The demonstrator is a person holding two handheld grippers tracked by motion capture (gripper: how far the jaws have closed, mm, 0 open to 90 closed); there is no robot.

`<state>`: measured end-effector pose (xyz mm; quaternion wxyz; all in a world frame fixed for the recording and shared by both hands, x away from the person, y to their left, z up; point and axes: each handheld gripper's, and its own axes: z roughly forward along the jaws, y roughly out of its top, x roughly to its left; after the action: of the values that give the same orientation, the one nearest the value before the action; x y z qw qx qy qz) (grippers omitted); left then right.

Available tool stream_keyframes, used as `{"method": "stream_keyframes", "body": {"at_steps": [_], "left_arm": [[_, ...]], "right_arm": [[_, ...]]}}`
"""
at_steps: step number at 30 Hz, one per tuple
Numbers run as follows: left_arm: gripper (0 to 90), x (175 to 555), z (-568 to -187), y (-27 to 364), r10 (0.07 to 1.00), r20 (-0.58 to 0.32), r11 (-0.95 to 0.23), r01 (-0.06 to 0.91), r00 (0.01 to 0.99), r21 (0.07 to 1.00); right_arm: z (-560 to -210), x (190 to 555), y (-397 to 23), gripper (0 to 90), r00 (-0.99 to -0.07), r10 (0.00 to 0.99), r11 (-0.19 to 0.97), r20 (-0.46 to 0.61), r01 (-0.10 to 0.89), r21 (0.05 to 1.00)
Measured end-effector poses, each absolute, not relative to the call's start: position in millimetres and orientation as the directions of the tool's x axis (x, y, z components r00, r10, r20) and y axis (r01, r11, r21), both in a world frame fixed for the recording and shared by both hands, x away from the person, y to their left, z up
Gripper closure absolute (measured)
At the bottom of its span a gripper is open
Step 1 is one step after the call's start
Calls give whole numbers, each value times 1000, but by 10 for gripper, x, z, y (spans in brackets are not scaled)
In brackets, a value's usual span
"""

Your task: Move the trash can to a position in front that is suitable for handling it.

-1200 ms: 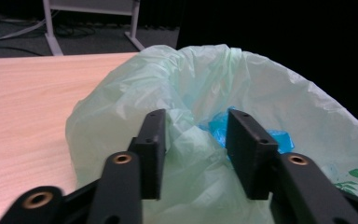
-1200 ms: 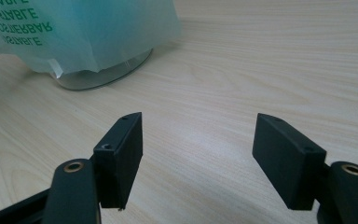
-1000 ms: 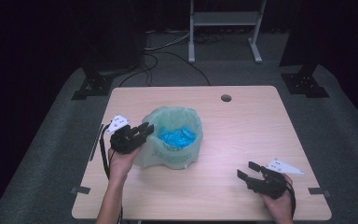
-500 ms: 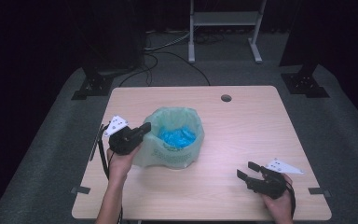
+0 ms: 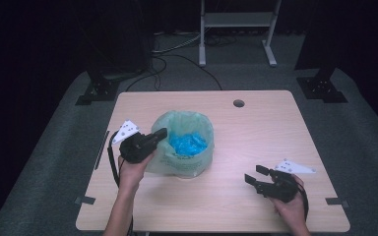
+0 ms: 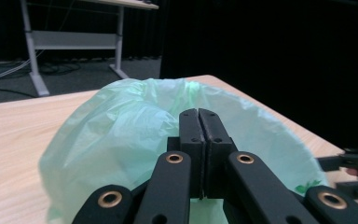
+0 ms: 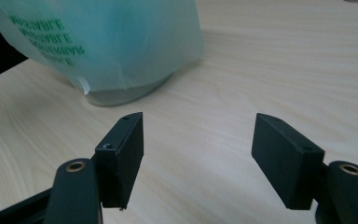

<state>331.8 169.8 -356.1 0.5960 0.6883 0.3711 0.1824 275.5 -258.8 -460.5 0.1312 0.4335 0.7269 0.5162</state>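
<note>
Green translucent plastic forms the bag (image 5: 184, 142), a liner fitted over a small container that stands near the middle of the table (image 5: 256, 132), slightly toward its left edge. Crumpled blue material (image 5: 188, 143) lies inside it.

1. Left gripper (image 5: 158, 134): positioned at the rim of the bag on the side nearest the left edge. In the left gripper view the 2 jaws are pressed together, and the film of the bag (image 6: 121, 140) rises directly behind and around them. The jaws have just been closing. Whether a fold of film is pinched between the pads cannot be determined, as no plastic is visible in the seam. The likely purpose is to grip the rim so the liner can be lifted or gathered.

2. Right gripper (image 5: 255, 174): held low near the front right corner of the table, well apart from the bag. Its jaws stand spread with nothing between them; bare wood shows in the gap. It points toward the bag (image 7: 107, 42), whose base rests on the table. This posture probably keeps it ready to take the opposite side of the rim.
</note>
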Motion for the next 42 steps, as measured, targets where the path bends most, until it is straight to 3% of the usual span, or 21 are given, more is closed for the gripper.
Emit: {"method": "stream_keyframes", "body": {"at_steps": [7,14,21,28,35,42], "left_arm": [[893,3399,-3444,1706,691,-281,103,294,666,950],[894,3336,-3434,1725,688,-254,84,273,680,958],[894,3297,-3470,1837,686,-271,105,277,675,955],[894,3276,-3455,1857,668,-280,123,268,690,956],[894,3278,-3467,1760,648,-278,112,272,709,956],[893,3282,-3484,1713,624,-287,115,279,727,954]], "right_arm": [[-4173,2994,-2353,336,-618,757,108,210,436,894],[-3779,3187,-2067,335,-632,757,121,167,386,914],[-3620,3485,-1698,335,-631,741,74,230,417,906],[-3660,3675,-1368,336,-592,785,131,183,448,884],[-3735,3786,-1291,499,-557,784,83,273,531,843],[-3709,3776,-1242,665,-538,794,61,282,533,844]]}}
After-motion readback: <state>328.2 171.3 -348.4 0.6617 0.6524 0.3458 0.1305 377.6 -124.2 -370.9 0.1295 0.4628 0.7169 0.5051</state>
